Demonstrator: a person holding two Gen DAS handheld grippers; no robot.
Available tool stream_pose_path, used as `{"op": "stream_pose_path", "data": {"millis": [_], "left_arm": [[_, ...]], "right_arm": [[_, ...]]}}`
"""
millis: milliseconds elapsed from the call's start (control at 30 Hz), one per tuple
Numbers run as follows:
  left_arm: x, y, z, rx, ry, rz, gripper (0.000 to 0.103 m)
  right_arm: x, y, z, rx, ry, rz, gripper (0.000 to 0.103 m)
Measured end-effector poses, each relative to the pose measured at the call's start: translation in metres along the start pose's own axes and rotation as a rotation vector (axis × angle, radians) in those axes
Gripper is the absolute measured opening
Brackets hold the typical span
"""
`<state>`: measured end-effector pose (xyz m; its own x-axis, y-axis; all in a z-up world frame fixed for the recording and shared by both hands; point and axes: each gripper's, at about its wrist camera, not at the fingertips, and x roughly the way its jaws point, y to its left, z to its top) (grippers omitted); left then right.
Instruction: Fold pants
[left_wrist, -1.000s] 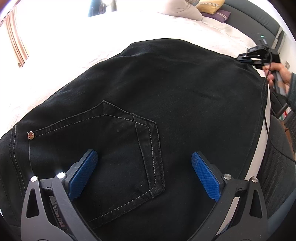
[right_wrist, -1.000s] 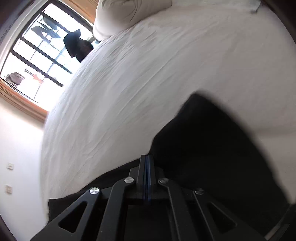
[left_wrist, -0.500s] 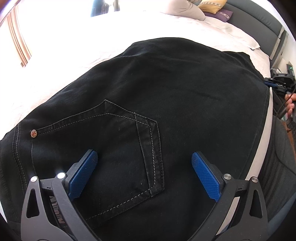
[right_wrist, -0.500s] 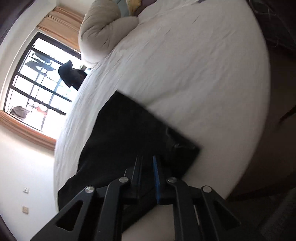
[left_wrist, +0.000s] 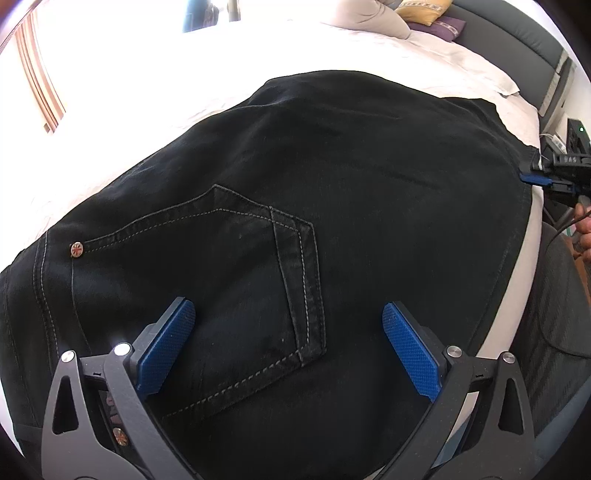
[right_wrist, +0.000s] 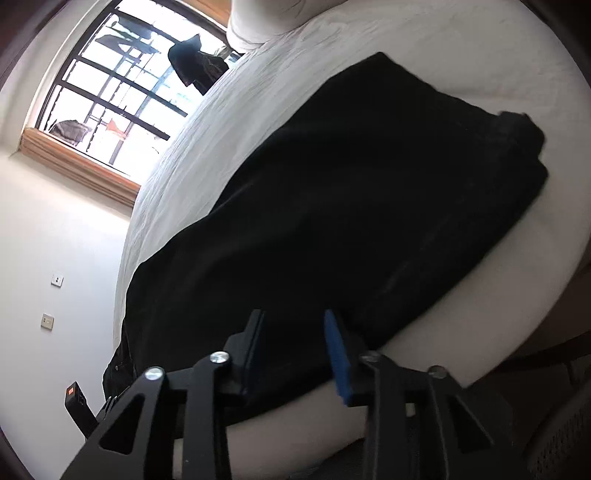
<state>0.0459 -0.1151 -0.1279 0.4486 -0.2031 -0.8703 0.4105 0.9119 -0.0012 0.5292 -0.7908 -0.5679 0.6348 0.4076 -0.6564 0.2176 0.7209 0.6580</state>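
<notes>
Black pants (left_wrist: 332, 177) lie folded on a white bed (left_wrist: 155, 88), back pocket (left_wrist: 236, 280) facing up near the waist. My left gripper (left_wrist: 288, 343) is open and empty, hovering over the pocket area. My right gripper (right_wrist: 295, 343) is open and empty at the pants' (right_wrist: 351, 206) near edge, by the bed's side. It also shows in the left wrist view (left_wrist: 554, 177) at the far right, next to the hem end of the pants.
Pillows (left_wrist: 373, 18) and a dark headboard (left_wrist: 517, 40) lie at the far end of the bed. A window (right_wrist: 122, 96) with dark clothing hanging stands beyond the bed. A dark woven chair or bed frame (left_wrist: 554, 325) runs along the bed's right edge.
My right gripper was shut on the pants' end, carried it down to the bed's edge, then opened and let go. The pants now lie flat. My left gripper stayed open and still.
</notes>
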Motion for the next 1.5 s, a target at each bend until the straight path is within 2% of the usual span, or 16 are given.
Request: {"op": "stream_pose_path", "data": {"millis": [67, 133, 233, 300, 367, 467, 567, 700, 767, 900, 1000, 1167, 1200, 1300, 1433, 1500], "left_arm": [[0.0, -0.001, -0.001, 0.003, -0.002, 0.0, 0.103], [0.0, 0.0, -0.002, 0.001, -0.004, 0.002, 0.103], [0.0, -0.002, -0.003, 0.002, 0.002, 0.004, 0.103], [-0.003, 0.002, -0.006, -0.001, 0.005, 0.0, 0.103], [-0.005, 0.003, -0.007, -0.003, 0.006, -0.002, 0.103], [-0.009, 0.006, -0.011, -0.004, 0.007, -0.011, 0.103], [-0.017, 0.01, -0.014, -0.019, 0.0, -0.025, 0.103], [-0.034, 0.016, -0.007, -0.07, -0.024, -0.06, 0.103], [-0.042, 0.014, 0.001, -0.086, -0.051, -0.094, 0.103], [-0.036, -0.002, 0.016, -0.051, -0.058, -0.122, 0.103], [-0.016, -0.009, 0.022, -0.025, -0.018, -0.136, 0.103], [0.0, -0.018, 0.012, 0.051, 0.042, -0.068, 0.103], [-0.001, -0.017, 0.01, 0.052, 0.043, -0.068, 0.103], [-0.004, -0.013, 0.006, 0.045, 0.042, -0.075, 0.103], [-0.007, -0.009, 0.005, 0.033, 0.04, -0.077, 0.103], [-0.01, -0.008, 0.002, 0.011, 0.03, -0.086, 0.103]], "right_arm": [[-0.017, -0.008, -0.003, 0.008, 0.003, -0.078, 0.005], [-0.031, 0.005, -0.002, -0.033, -0.006, -0.178, 0.033], [-0.037, 0.055, -0.007, -0.109, -0.02, -0.017, 0.044], [-0.02, 0.097, -0.016, -0.22, 0.033, 0.014, 0.051], [0.013, 0.133, -0.03, -0.313, 0.129, 0.04, 0.051], [0.064, 0.133, -0.059, -0.293, 0.293, -0.055, 0.051], [0.043, 0.123, -0.087, -0.328, 0.267, -0.058, 0.046], [0.032, 0.098, -0.093, -0.28, 0.29, -0.077, 0.022], [0.03, 0.094, -0.092, -0.243, 0.31, -0.102, 0.022], [-0.003, 0.1, -0.09, -0.247, 0.181, -0.074, 0.033], [-0.01, 0.12, -0.072, -0.277, 0.093, -0.001, 0.052], [0.037, 0.099, -0.054, -0.193, 0.131, -0.105, 0.045], [0.036, 0.086, -0.055, -0.169, 0.129, -0.081, 0.032], [0.011, 0.068, -0.058, -0.165, 0.1, -0.066, 0.032], [-0.047, 0.024, -0.043, -0.021, -0.101, -0.057, 0.063], [-0.067, -0.024, -0.03, 0.183, -0.178, -0.003, 0.064]]}}
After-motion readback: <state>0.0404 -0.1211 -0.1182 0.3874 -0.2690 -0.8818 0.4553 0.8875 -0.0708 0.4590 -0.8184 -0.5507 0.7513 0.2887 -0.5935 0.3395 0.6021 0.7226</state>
